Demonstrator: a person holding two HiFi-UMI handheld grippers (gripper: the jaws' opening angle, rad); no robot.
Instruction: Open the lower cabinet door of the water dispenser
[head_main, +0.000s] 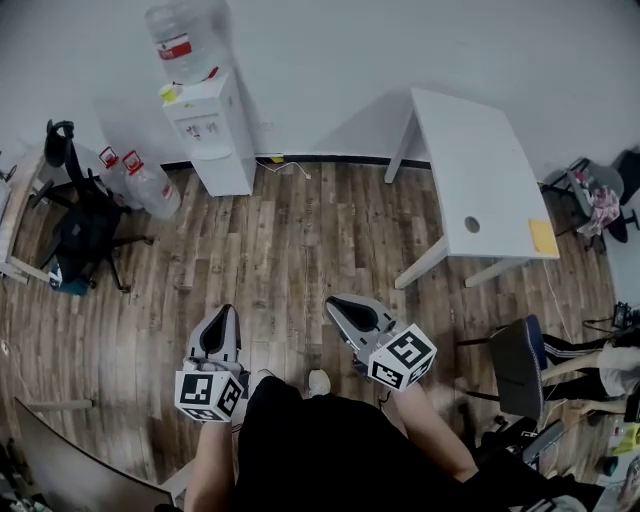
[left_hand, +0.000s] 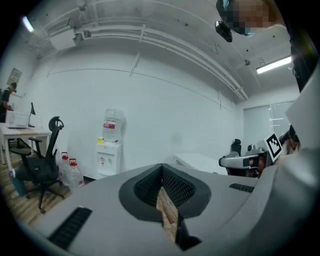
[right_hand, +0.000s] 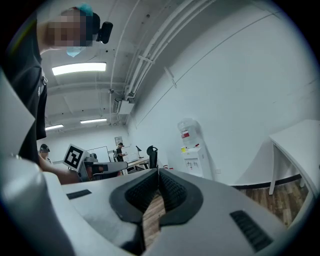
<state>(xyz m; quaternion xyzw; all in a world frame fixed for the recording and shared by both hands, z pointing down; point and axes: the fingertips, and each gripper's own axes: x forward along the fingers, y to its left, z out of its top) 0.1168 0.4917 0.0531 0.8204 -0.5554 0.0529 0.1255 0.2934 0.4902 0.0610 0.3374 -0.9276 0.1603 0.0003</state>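
The water dispenser (head_main: 210, 130) stands well ahead of us, its lower cabinet door (head_main: 228, 172) unopened. Walking in, we could knock the spare bottles (head_main: 150, 185) just beside it. Our left tongs (head_main: 224, 314) and right tongs (head_main: 338, 304) are closed, empty; left so, they may slip off the door.

the water dispenser (head_main: 212, 128) is too small to show its lower door's edges.

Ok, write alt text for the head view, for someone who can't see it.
A person on a wood floor holds the left gripper and right gripper forward, both shut and empty, well short of a white water dispenser against the far wall. Spare bottles and a black office chair stand left of it, a white table to its right.
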